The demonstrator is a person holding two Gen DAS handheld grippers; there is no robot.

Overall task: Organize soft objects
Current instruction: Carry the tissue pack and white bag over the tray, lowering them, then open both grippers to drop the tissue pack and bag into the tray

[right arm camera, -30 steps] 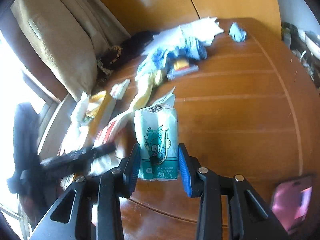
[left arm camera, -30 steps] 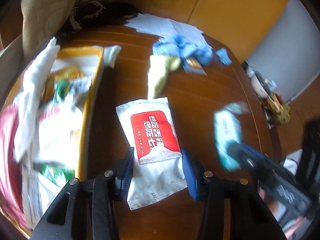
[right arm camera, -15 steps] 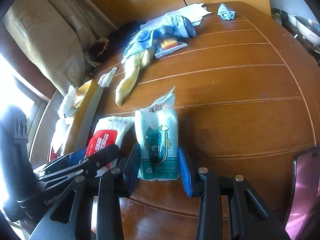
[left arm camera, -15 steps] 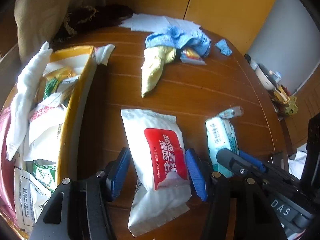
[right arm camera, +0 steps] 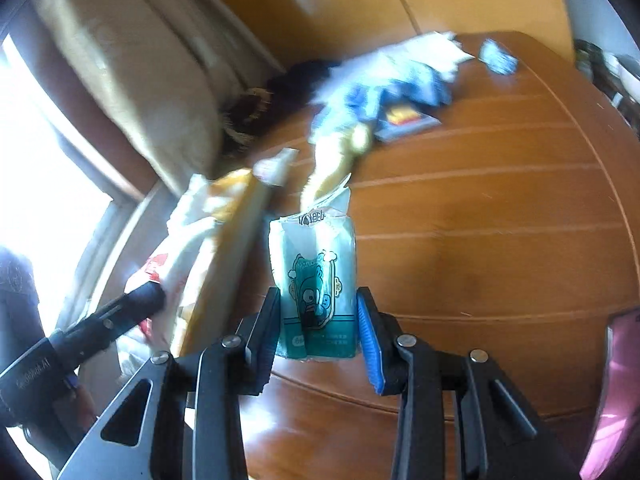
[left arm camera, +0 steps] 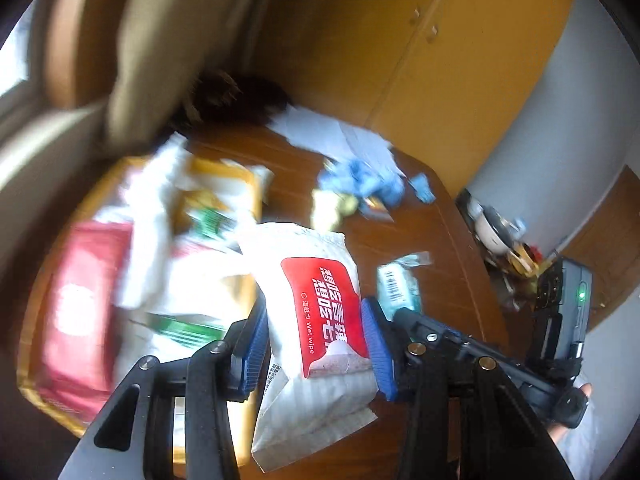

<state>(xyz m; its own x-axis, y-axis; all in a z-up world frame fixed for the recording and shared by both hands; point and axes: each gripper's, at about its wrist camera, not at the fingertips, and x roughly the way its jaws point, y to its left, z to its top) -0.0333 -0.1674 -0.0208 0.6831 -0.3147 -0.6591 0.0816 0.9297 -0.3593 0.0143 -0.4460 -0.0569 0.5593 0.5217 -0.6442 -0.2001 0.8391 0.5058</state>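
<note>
1. While the sorting is judged to be partly done, a yellow open-topped box (left arm camera: 248, 280) at the left of the brown wooden surface (right arm camera: 500, 240) is seen already heaped with white, red and green soft packets; the blur keeps them from being told apart.
2. A white wet-wipe pouch with a red label (left arm camera: 316, 312) is seen between the blue pads of the left gripper (left arm camera: 314, 344), whose jaws are closing on it. The pouch appears lifted, its left side over the box's near right wall, and it is judged to be on its way in.
3. A small teal-and-white tissue pack with a cartoon print (right arm camera: 316, 288) is held clamped upright in the right gripper (right arm camera: 318, 332), above the surface and just right of the box. It has not yet been put away.
4. Left loose at the far side of the surface are a blue cloth (right arm camera: 404, 84), a pale yellow cloth (right arm camera: 336, 160) touching it, a small dark flat packet with a red and yellow print (right arm camera: 404, 120) just beside them, a small blue scrap (right arm camera: 498, 58) farther right and white sheets (left arm camera: 340, 136) behind.
5. Whether the sheets and a dark fringed cloth (left arm camera: 236, 96) at the far edge belong to the task cannot be told.
</note>
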